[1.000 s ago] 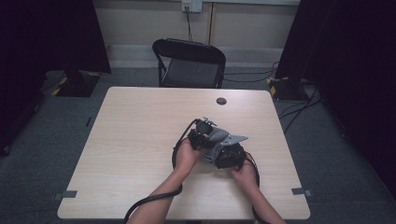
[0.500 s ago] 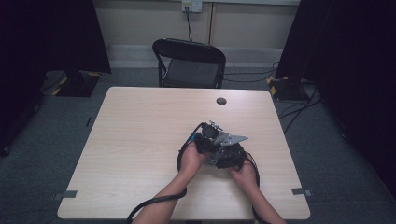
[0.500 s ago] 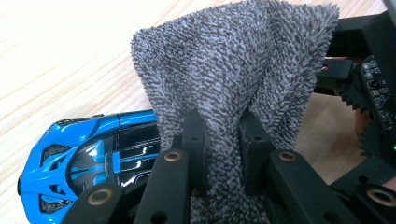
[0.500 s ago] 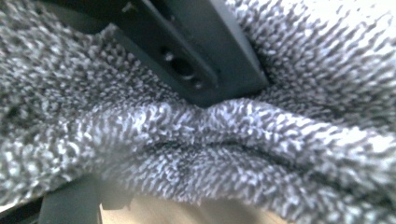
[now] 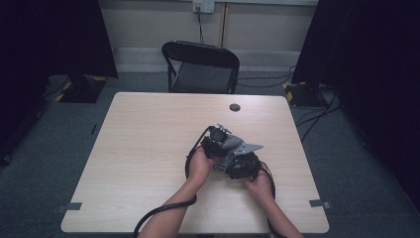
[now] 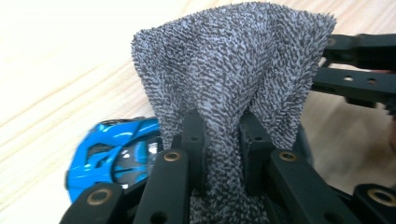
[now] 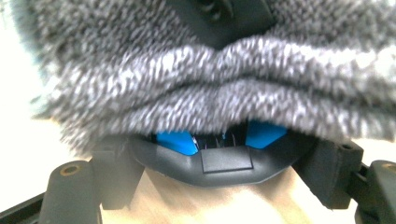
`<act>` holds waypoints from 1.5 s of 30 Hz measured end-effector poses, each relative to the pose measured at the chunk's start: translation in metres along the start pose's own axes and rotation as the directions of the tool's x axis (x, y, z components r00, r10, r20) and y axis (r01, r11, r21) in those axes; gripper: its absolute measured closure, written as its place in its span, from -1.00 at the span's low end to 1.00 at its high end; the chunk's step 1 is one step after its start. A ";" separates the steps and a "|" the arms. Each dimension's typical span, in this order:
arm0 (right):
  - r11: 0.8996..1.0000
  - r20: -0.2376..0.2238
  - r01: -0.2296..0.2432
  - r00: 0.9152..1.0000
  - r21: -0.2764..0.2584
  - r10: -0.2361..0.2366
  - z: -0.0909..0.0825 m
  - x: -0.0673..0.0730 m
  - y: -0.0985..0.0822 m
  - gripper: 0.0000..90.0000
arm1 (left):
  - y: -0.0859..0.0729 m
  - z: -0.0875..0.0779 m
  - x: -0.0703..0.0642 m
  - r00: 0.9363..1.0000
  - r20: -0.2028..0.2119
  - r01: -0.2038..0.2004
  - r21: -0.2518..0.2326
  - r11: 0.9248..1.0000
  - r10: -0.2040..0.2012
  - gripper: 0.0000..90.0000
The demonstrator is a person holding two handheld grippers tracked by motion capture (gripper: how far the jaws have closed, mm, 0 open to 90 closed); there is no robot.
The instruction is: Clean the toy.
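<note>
A grey towel cloth (image 6: 233, 74) is pinched between the pressed-together jaws of the left gripper (image 6: 223, 140), rising as a gathered fold through the centre of the left gripper view. A blue toy car (image 6: 112, 156) is seen at the lower left of that view, just beside the cloth, on the wooden table (image 5: 148, 144). In the right gripper view the cloth (image 7: 210, 98) is draped over the car (image 7: 177, 140), whose dark end is clasped in the right gripper (image 7: 219, 179). In the high view both grippers are held together right of the table's centre. No containers can be made out.
</note>
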State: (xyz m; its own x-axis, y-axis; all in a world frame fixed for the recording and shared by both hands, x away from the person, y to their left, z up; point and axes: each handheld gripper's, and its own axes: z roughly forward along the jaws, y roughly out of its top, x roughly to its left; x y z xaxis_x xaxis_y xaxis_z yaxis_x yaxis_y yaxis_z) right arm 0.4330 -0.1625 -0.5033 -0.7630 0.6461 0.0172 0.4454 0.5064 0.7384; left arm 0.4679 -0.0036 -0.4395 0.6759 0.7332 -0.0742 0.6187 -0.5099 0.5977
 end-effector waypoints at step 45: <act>1.000 0.001 0.000 1.000 -0.002 0.000 0.000 0.000 0.000 -0.47 | -0.004 0.007 0.047 0.993 -0.074 0.095 0.007 0.995 -0.094 0.68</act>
State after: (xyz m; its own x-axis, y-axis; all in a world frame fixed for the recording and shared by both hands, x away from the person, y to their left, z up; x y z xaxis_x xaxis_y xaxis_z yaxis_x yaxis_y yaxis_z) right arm 0.4330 -0.1624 -0.5034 -0.7630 0.6462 0.0165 0.4443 0.5057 0.7395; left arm 0.4999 0.0302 -0.4511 0.5830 0.8094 -0.0707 0.6831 -0.4413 0.5820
